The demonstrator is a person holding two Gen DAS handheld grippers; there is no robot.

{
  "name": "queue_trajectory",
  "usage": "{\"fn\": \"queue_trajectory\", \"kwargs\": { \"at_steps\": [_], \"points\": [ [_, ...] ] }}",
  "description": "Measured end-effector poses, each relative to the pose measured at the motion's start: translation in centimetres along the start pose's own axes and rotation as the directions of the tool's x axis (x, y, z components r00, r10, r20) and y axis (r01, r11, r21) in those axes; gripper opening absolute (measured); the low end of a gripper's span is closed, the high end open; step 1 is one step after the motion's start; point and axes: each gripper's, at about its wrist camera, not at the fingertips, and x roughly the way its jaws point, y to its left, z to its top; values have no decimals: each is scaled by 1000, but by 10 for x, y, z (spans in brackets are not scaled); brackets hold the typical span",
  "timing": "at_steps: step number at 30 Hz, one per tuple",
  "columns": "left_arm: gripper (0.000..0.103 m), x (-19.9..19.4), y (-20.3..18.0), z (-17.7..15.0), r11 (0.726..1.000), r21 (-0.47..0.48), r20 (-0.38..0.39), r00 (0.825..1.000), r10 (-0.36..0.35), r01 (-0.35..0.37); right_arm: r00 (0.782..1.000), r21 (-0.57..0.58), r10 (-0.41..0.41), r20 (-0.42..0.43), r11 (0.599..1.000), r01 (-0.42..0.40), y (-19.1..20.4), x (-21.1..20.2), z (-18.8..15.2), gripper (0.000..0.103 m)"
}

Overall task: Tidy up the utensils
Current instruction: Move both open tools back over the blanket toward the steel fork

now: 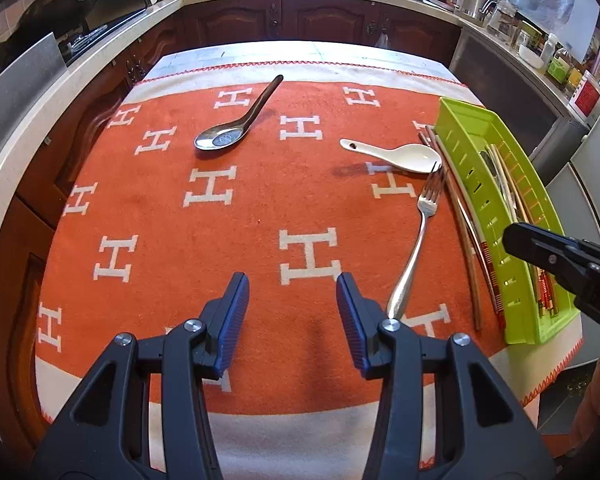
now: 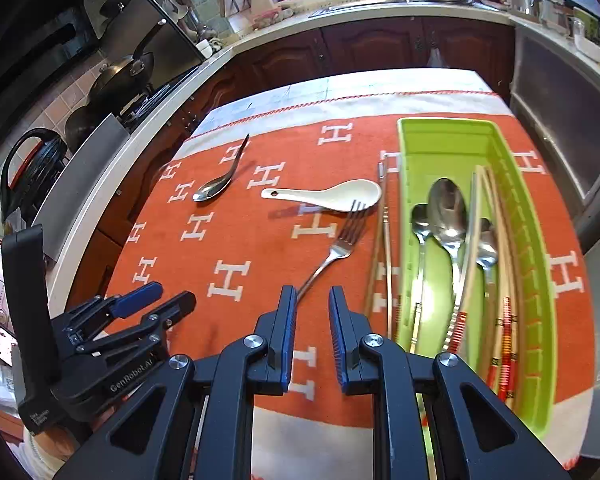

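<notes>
Now, line by line:
Left gripper (image 1: 292, 292): hangs above the orange cloth (image 1: 228, 232), fingers spread apart, nothing between them.
Right gripper (image 2: 310, 304): fingers drawn close with a narrow gap, empty; the fork's handle end lies just beyond the left finger's tip.
Fork (image 2: 332, 248): flat on the cloth, tines toward the white spoon, handle toward the camera.
White ceramic spoon (image 2: 328, 196): on the cloth, bowl beside the fork's tines.
Dark metal spoon (image 1: 236, 120): well apart, on the far left of the cloth.
Green tray (image 2: 540, 300): on the right side of the tabletop; holds metal spoons (image 2: 448, 216) and chopsticks.
Loose chopsticks (image 2: 384, 240): on the cloth just beside the tray's left wall.
</notes>
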Motion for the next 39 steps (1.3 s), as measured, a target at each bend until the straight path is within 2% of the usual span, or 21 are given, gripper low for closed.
{"fn": "queue_trajectory", "kwargs": {
  "at_steps": [11, 16, 23, 28, 33, 39],
  "points": [
    [42, 19, 14, 3, 1000, -27, -21, 1000, -5, 5, 992, 69, 33, -126, 997, -24, 3, 64, 17, 16],
    [42, 21, 20, 3, 999, -33, -14, 1000, -6, 6, 984, 106, -7, -176, 994, 26, 5, 91, 23, 20],
    [42, 26, 36, 1, 998, -66, -19, 1000, -20, 19, 973, 147, -79, -216, 983, 112, 5, 123, 29, 21],
    [42, 26, 47, 0, 996, -87, -19, 1000, -16, 14, 972, 94, -161, -170, 979, 179, 15, 134, 35, 21],
    [42, 22, 57, -3, 994, -105, -10, 1000, -8, 7, 955, -10, -266, -134, 964, 267, 31, 136, 29, 15],
    [42, 16, 61, -9, 994, -109, -6, 1000, -1, 0, 959, 7, -257, -122, 966, 260, 26, 133, 27, 5]
  ]
}}
